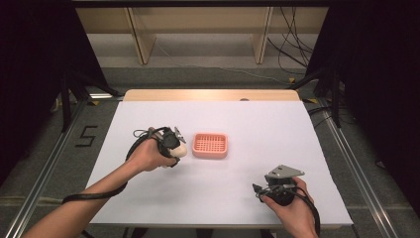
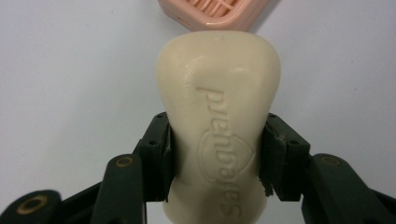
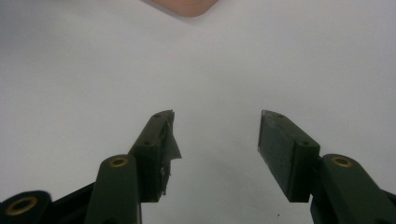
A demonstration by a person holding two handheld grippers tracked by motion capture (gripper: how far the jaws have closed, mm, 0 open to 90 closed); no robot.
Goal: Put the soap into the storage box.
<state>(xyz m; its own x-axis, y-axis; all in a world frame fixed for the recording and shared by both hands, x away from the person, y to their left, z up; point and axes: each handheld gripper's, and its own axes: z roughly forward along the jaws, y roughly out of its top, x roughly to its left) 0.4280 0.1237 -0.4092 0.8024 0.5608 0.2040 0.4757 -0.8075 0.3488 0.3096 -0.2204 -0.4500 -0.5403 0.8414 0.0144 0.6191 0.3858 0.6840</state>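
Soap bar (image 2: 218, 135) clamped btwn left gripper (image 2: 217, 154) jaws, nr dish (image 2: 219, 13).

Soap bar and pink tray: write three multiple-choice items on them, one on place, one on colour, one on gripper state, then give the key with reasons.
1. Where is the soap bar?
A. Between the jaws of the left gripper
B. Lying in the tray
C. On the floor

2. What colour is the slotted tray?
A. Blue
B. Pink
C. Green

3. How does the right gripper stand?
A. Shut on the soap bar
B. Shut on the tray
C. Open, with nothing between its jaws

Key:
1 A: the left gripper view shows both black pads pressed on the sides of the cream bar.
2 B: the high view shows a salmon-pink tray on the white table.
3 C: the right gripper view shows the jaws standing apart over bare table.
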